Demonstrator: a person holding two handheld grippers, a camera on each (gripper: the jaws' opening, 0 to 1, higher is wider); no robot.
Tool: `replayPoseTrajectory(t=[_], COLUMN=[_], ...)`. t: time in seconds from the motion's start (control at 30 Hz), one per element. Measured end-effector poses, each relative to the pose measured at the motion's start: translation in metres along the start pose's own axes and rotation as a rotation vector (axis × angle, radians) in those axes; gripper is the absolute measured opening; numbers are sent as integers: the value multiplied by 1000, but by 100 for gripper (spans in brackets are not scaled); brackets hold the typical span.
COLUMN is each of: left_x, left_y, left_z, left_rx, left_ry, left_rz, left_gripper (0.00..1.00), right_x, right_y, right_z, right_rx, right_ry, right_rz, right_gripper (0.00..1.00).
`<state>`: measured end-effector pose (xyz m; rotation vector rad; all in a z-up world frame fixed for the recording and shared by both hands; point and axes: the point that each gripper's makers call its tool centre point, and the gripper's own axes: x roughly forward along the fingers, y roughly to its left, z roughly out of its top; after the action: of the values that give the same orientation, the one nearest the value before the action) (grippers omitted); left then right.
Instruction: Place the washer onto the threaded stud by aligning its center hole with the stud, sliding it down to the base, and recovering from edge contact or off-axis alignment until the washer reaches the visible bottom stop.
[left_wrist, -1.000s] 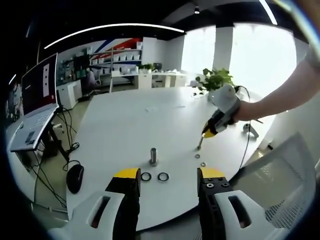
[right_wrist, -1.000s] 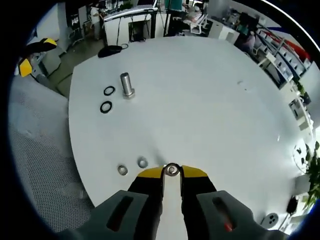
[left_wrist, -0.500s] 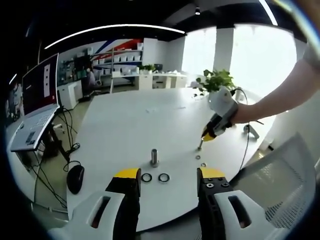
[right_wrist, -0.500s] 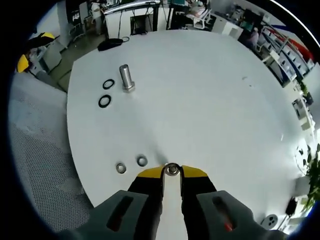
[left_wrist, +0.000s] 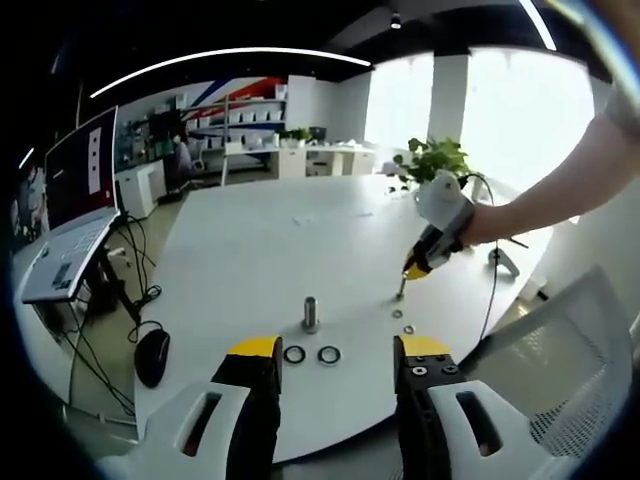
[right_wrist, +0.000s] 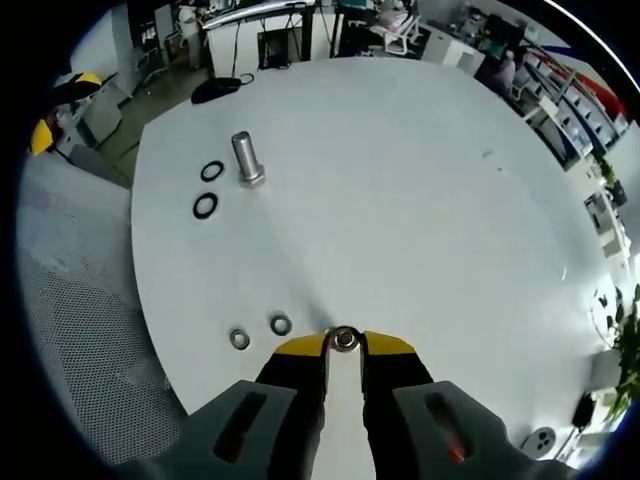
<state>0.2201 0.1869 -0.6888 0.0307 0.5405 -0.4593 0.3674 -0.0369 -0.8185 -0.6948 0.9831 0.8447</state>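
Note:
A metal threaded stud (left_wrist: 311, 313) (right_wrist: 244, 157) stands upright on the round white table (left_wrist: 270, 240) (right_wrist: 400, 190). My right gripper (right_wrist: 344, 340) is shut on a silver washer (right_wrist: 344, 338) pinched at its yellow tips, well away from the stud; in the left gripper view this right gripper (left_wrist: 403, 289) hangs over the table right of the stud. Two black rings (left_wrist: 295, 354) (right_wrist: 205, 205) lie beside the stud. Two silver washers (right_wrist: 240, 339) (left_wrist: 409, 329) lie on the table near the right gripper. My left gripper (left_wrist: 333, 350) stands open near the table's edge with nothing between its fingers.
A laptop (left_wrist: 65, 215) on a stand, cables and a black mouse-like object (left_wrist: 152, 357) sit left of the table. A mesh office chair (left_wrist: 570, 370) (right_wrist: 80, 330) stands by the table's edge. A potted plant (left_wrist: 432, 157) is at the far side. Shelves and desks fill the background.
The right gripper view has shifted slightly, so the stud and rings sit a little further left. The washer stays pinched; the left gripper has barely moved.

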Motion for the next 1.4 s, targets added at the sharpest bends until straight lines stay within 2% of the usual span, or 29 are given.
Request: replayPoseTrajectory(t=[0.1,0.3,0.9,1.4], left_x=[0,0,0,1], left_y=[0,0,0,1], left_z=[0,-1,-1,-3], left_rx=[1,1,-1,-1], left_ry=[0,4,7,17], left_rz=[0,2,3,0], left_gripper=[43,43,42,42], right_x=[2,4,10,34], right_y=[2,-1,1,2], right_z=[-5,-10,-8,-16], right_rx=[-29,-15,-21,-15], right_ry=[19,23,43,90], right_rz=[-1,-1,14,36], right_gripper=[14,14,14,14])
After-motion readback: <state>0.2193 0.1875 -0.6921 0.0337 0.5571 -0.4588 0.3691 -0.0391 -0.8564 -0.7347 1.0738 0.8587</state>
